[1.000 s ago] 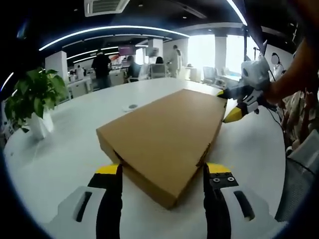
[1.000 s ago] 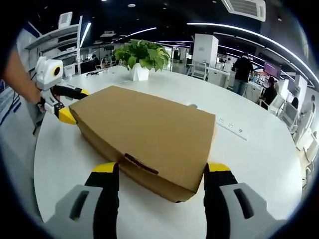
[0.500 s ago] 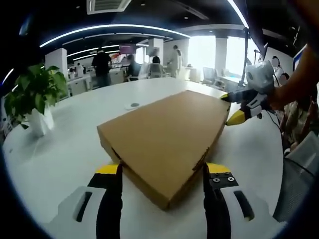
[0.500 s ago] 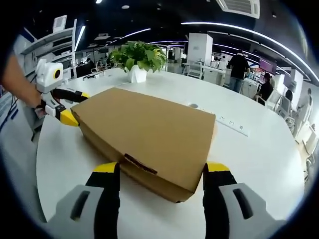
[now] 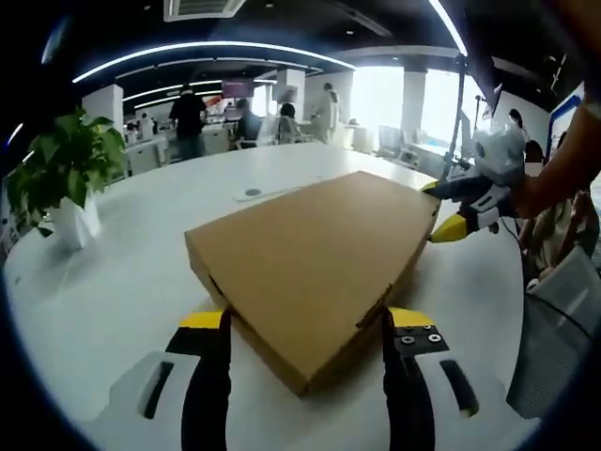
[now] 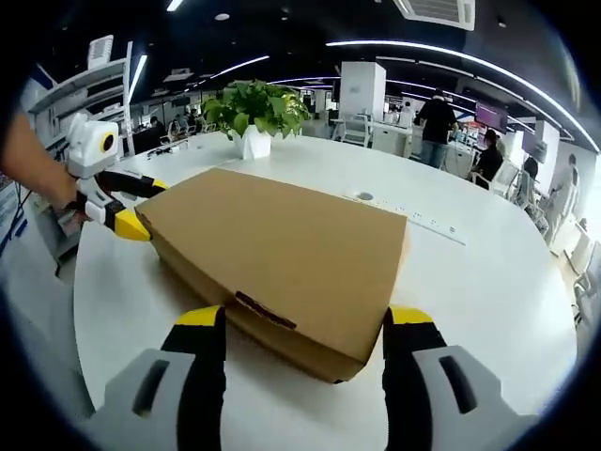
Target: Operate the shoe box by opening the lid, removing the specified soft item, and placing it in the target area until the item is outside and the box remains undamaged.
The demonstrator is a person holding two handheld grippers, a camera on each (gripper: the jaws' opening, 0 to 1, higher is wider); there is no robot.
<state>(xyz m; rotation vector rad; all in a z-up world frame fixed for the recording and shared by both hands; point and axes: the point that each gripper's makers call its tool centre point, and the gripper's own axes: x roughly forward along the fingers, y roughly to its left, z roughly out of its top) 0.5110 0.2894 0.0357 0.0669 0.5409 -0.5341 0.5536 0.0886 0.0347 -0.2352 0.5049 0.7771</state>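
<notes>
Shoe box [image 5: 315, 258] lay flat on the white round table [image 5: 113, 282], lid closed, contents hidden; nothing yet outside. Plain brown cardboard, matte, wide and shallow, with a slot-and-tab closure on the front wall, seen in the right gripper view [image 6: 282, 254]. Table [image 6: 498, 291] smooth and glossy, carrying a leafy green plant [image 6: 255, 105] in a white pot, well apart from the box; same plant [image 5: 61, 174] at the left in the left gripper view.

Left gripper [image 5: 305, 324] spread wide, jaws astride the near corner of the box, gripping nothing. Right gripper [image 6: 305, 324] likewise wide open, straddling its own near corner, holding nothing. Each gripper also seen from the other's view at the far corner: right gripper [image 5: 455, 211] and left gripper [image 6: 127, 207], yellow tips parted beside the cardboard edge.

Compared with a second earlier: box unmoved, lid unchanged, jaws equally open; views shifted only slightly.
</notes>
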